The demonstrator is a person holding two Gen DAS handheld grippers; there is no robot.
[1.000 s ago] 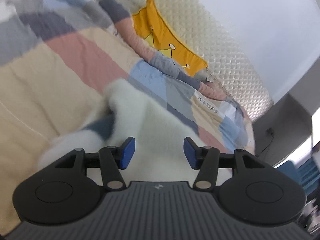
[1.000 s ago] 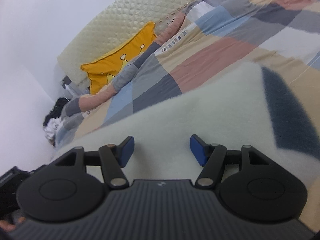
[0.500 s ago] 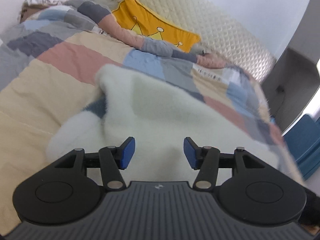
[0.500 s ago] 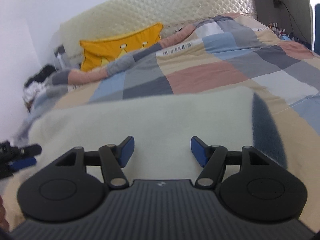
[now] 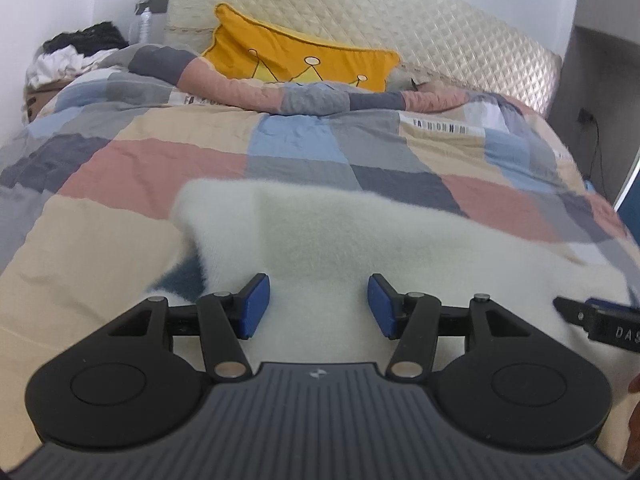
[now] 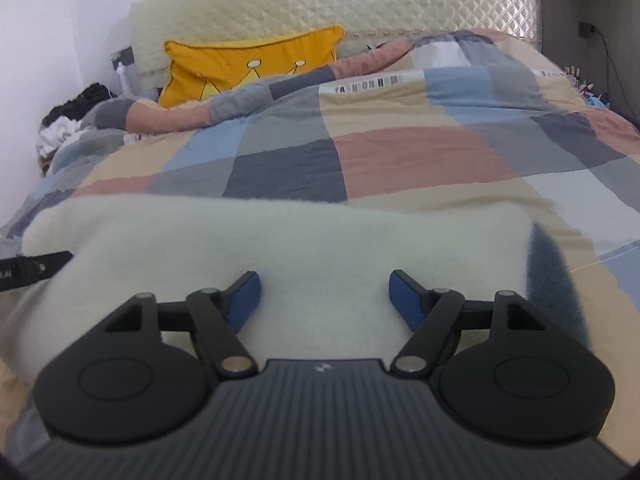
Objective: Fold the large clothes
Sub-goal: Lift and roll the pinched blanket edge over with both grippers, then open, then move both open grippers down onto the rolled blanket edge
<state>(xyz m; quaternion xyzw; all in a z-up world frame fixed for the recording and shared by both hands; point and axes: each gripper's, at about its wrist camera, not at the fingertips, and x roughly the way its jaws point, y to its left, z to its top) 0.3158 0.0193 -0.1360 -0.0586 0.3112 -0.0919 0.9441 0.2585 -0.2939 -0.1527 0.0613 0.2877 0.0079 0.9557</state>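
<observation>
A fluffy cream garment [image 5: 340, 232] with dark blue-grey patches [image 6: 548, 276] lies spread on the patchwork quilt [image 5: 140, 168] of a bed. My left gripper [image 5: 318, 300] hovers over its near part, open, blue pads apart with only the fleece surface beneath them. My right gripper [image 6: 325, 298] is over the same garment [image 6: 280, 232] farther right. Its jaws are opening and nothing is pinched between them. Each gripper's tip shows at the edge of the other's view: the right gripper [image 5: 600, 320] and the left gripper [image 6: 32, 268].
A yellow crown cushion [image 5: 300, 60] leans on the quilted cream headboard [image 5: 440, 40]. A pile of dark and white clothes [image 5: 72, 52] and a bottle [image 5: 145, 24] sit at the far left. A grey wall with a socket and cable [image 5: 588, 116] borders the bed's right side.
Both views have rolled from tilted to level over the bed. The right jaws stand wider than before. Each gripper's tip has come into the other's view.
</observation>
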